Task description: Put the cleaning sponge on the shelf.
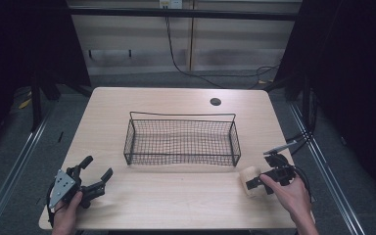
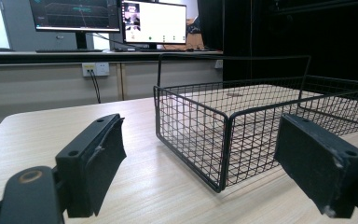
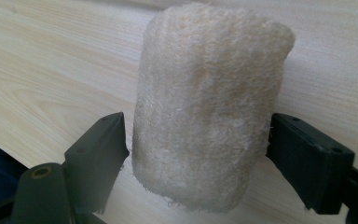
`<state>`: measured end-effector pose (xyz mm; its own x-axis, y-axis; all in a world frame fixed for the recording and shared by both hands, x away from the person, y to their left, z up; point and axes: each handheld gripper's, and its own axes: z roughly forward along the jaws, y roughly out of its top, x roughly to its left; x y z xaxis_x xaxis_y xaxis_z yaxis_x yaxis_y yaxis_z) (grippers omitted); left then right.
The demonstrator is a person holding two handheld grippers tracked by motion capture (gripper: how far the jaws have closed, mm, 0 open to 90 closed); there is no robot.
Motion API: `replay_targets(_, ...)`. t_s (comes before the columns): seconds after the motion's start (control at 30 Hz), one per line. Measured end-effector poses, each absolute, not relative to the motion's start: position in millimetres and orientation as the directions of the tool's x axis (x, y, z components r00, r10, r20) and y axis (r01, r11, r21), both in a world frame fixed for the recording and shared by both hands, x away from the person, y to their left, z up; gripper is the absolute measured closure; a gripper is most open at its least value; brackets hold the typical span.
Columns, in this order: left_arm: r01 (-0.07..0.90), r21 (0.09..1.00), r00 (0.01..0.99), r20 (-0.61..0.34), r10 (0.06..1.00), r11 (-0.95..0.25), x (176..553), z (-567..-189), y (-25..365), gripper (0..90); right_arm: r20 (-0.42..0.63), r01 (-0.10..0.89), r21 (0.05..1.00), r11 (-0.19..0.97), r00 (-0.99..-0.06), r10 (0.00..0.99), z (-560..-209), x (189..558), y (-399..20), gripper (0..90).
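Observation:
A cream rolled towel (image 1: 247,174) lies on the wooden table (image 1: 176,196) near its front right corner. My right gripper (image 1: 252,183) is shut on it, and in the right gripper view both black jaws press the sides of the towel (image 3: 205,107) just above the tabletop. A black wire basket (image 1: 181,142) stands at the middle of the table, with nothing in it. My left gripper (image 1: 98,166) rests near the front left corner, open and holding nothing. In the left gripper view the basket (image 2: 191,126) stands a short way ahead, between the spread jaws.
A round cable hole (image 1: 215,102) sits in the table behind the basket. Beyond the table's far edge stand a wall panel with a hanging cable (image 1: 176,58) and, in the left gripper view, two monitors (image 2: 154,21). Dark curtains flank both sides.

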<state>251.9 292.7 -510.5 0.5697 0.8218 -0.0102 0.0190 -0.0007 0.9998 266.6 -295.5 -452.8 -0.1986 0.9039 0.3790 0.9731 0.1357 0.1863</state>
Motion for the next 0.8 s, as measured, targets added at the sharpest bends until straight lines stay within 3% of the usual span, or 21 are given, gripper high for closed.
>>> replay_targets(0.3, 0.019, 1.0, 0.57, -0.01, 0.822, 0.0, 251.9, -510.5, 292.7, 15.6, 0.33, 0.978, 0.142, 0.155, -0.195, 0.924, -458.6, 269.2, -288.3, 27.1)
replay_targets(0.8, 0.019, 1.0, 0.57, -0.011, 0.822, 0.0, 251.8, -510.5, 292.7, 15.6, 0.32, 0.985, 0.084, 0.153, -0.172, 0.932, -450.8, 271.5, -284.8, 28.8)
